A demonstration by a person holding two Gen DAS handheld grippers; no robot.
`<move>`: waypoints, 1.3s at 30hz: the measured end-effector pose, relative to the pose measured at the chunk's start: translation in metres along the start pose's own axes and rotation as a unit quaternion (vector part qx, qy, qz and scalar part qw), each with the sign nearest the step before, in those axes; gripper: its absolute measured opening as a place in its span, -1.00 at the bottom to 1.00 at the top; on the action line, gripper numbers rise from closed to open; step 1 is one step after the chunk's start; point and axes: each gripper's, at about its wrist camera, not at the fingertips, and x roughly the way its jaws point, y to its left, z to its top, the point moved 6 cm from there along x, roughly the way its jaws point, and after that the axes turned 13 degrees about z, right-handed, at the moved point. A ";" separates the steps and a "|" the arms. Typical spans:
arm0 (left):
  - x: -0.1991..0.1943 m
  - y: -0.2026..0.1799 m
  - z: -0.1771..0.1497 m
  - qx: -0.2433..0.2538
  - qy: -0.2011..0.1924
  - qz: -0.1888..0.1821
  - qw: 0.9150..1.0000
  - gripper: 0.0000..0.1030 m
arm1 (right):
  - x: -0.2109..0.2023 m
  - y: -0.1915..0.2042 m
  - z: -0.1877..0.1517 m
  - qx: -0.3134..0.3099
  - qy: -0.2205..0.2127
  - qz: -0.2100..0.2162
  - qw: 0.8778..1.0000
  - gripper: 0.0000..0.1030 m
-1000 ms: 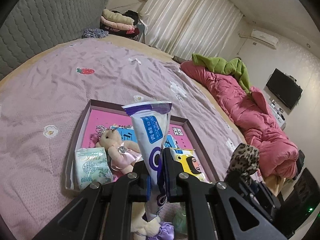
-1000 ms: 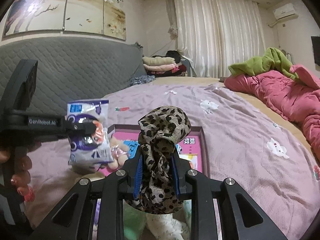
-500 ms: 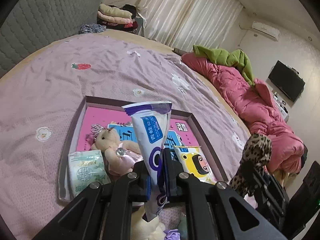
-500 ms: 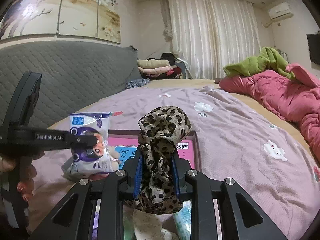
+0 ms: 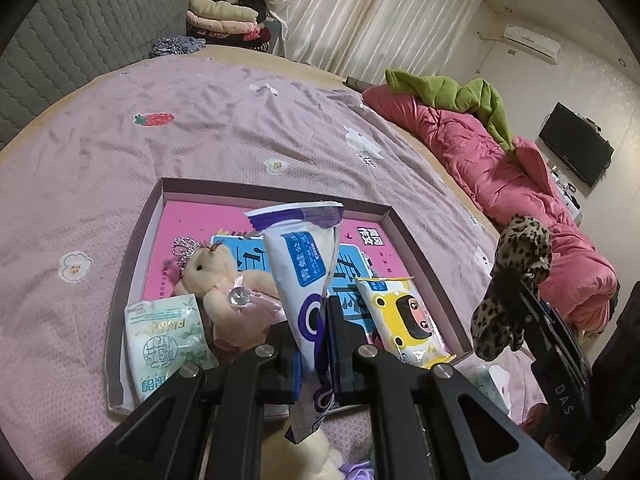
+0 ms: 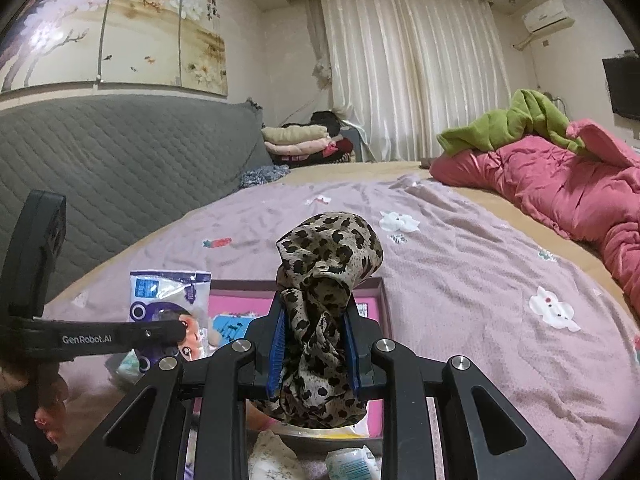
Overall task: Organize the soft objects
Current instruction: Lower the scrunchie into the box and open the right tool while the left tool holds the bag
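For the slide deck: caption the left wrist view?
Left gripper holds tissue pack above pink tray of soft items.

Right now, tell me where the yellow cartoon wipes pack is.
In the left wrist view the yellow wipes pack lies flat in the tray's near right corner, right of the plush bear, just beyond the left tool.

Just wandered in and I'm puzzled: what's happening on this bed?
A person is tidying soft things into a shallow box on the bed, holding tongs in each hand. The left tongs grip a white and purple packet above the box. The right tongs grip a leopard-print cloth. A teddy bear, a green packet and a yellow packet already lie inside.
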 end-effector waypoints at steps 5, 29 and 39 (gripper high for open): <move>0.005 -0.001 -0.002 0.003 0.004 0.000 1.000 -0.80 | 0.006 -0.003 -0.002 -0.001 0.008 0.002 1.000 -0.50; 0.017 -0.008 -0.011 0.032 0.017 0.023 0.999 -0.80 | 0.044 -0.012 -0.019 -0.005 0.077 -0.018 0.997 -0.48; 0.018 -0.006 -0.010 0.044 0.017 0.052 0.998 -0.79 | 0.061 -0.012 -0.039 -0.010 0.135 -0.025 0.990 -0.46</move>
